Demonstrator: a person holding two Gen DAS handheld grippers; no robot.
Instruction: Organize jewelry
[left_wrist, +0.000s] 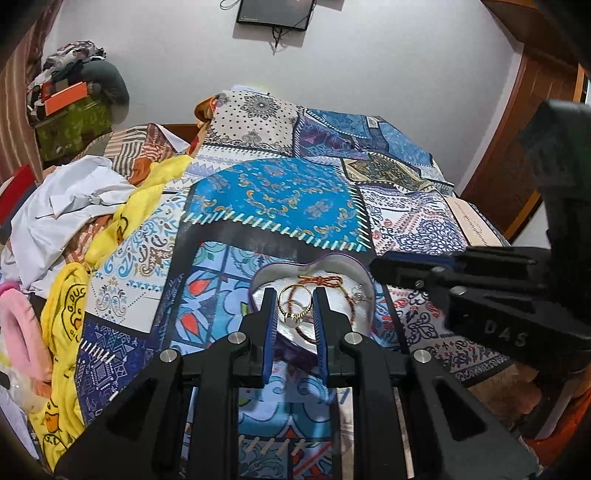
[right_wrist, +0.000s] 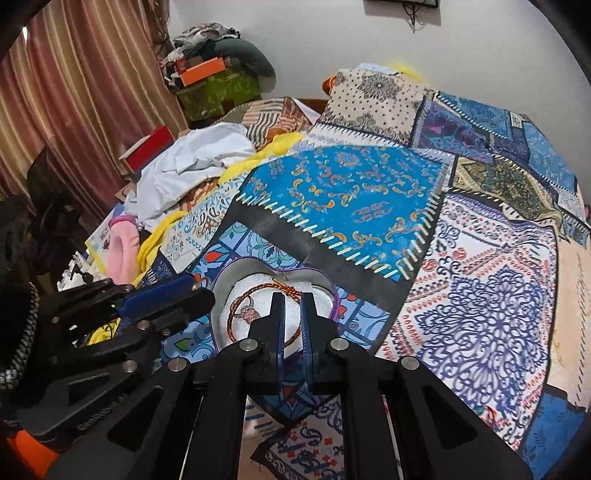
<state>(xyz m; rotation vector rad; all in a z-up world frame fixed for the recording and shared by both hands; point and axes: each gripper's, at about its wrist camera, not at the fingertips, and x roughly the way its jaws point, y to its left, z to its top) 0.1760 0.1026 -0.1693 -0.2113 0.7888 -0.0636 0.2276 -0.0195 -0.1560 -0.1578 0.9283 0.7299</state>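
Note:
A heart-shaped tin (left_wrist: 258, 277) with a purple rim and white padded lining lies on the patchwork bedspread. My left gripper (left_wrist: 294, 295) hangs over it, shut on a gold ring (left_wrist: 293, 316) with a pale stone. In the right wrist view the left gripper (right_wrist: 197, 286) comes in from the left at the tin's (right_wrist: 335, 295) rim. A red-brown braided bracelet (right_wrist: 236, 314) and an orange cord (left_wrist: 321, 280) lie inside the tin. My right gripper (right_wrist: 292, 301) is over the tin's near side, shut, with nothing seen between its pads. Its tip (left_wrist: 375, 263) reaches the tin's right lobe.
The patchwork bedspread (left_wrist: 280, 199) covers the bed. A heap of white cloth (left_wrist: 70, 206), a yellow duck-print cloth (left_wrist: 70, 317) and a pink item (left_wrist: 22, 328) lie along its left side. Striped curtains (right_wrist: 74, 92) and stacked boxes (right_wrist: 218, 85) stand behind. A wooden door (left_wrist: 517, 147) is at right.

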